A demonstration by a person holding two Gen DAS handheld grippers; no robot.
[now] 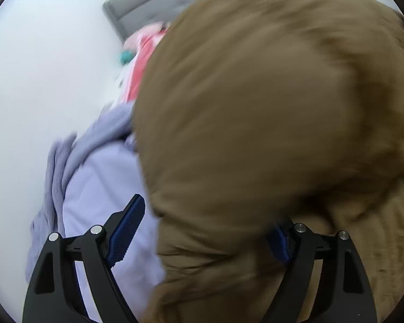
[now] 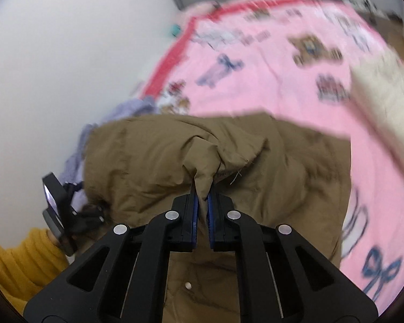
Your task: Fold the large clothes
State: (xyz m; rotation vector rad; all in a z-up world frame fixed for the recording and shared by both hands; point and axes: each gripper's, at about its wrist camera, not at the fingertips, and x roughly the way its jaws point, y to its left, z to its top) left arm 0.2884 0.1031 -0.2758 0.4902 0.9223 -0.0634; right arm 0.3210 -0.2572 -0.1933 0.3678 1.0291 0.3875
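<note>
the right tool [image 2: 202,202] is clamped on a pinched fold of the brown coat [image 2: 153,156], which lies bunched on the pink bedspread [image 2: 269,86] and reaches from 6 to 9 o'clock. the left tool [image 1: 202,228] stands wide apart, the coat's cloth draped loose between its fingers [image 1: 126,228]. a lilac garment [image 1: 102,188] sits at the coat's 9 o'clock. a mustard sleeve [image 2: 16,261] shows at 8 o'clock.
</note>
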